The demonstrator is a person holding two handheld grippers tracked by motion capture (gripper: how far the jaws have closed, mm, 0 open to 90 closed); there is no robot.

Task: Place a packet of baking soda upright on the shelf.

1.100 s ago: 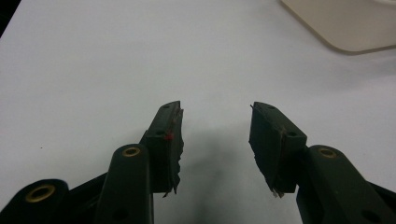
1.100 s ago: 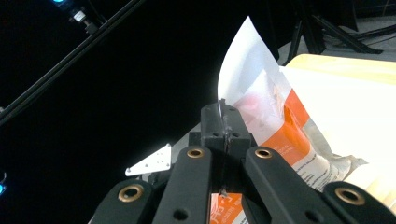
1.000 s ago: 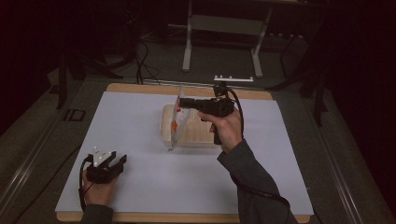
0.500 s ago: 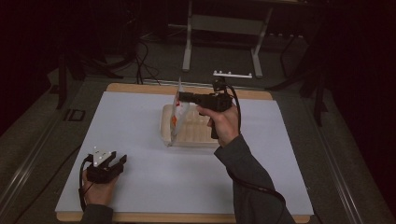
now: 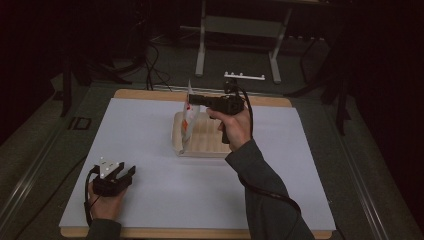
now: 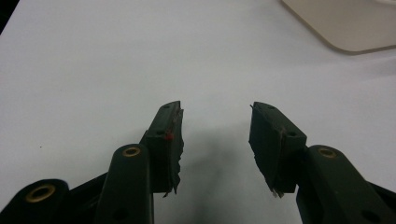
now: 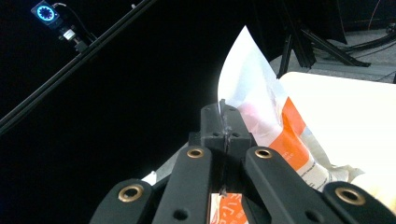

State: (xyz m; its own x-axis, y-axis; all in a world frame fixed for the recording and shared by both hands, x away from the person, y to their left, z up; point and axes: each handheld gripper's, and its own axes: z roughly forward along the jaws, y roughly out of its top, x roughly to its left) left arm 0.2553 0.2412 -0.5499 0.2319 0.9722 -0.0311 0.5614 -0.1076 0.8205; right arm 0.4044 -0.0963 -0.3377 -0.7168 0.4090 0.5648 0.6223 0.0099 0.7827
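Little has moved: right gripper (image 5: 192,99) fingers still pinch the packet (image 5: 187,121) above the tray (image 5: 204,145); left gripper (image 5: 114,178) fingers wide.

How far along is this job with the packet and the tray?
Already done: the right tool has pinched the top edge of the white and orange packet. In hand: the packet hangs upright at the left end of the cream tray, its lower end down at the tray. Left: whether it goes in or comes out I cannot tell. The left tool rests open on the white table.
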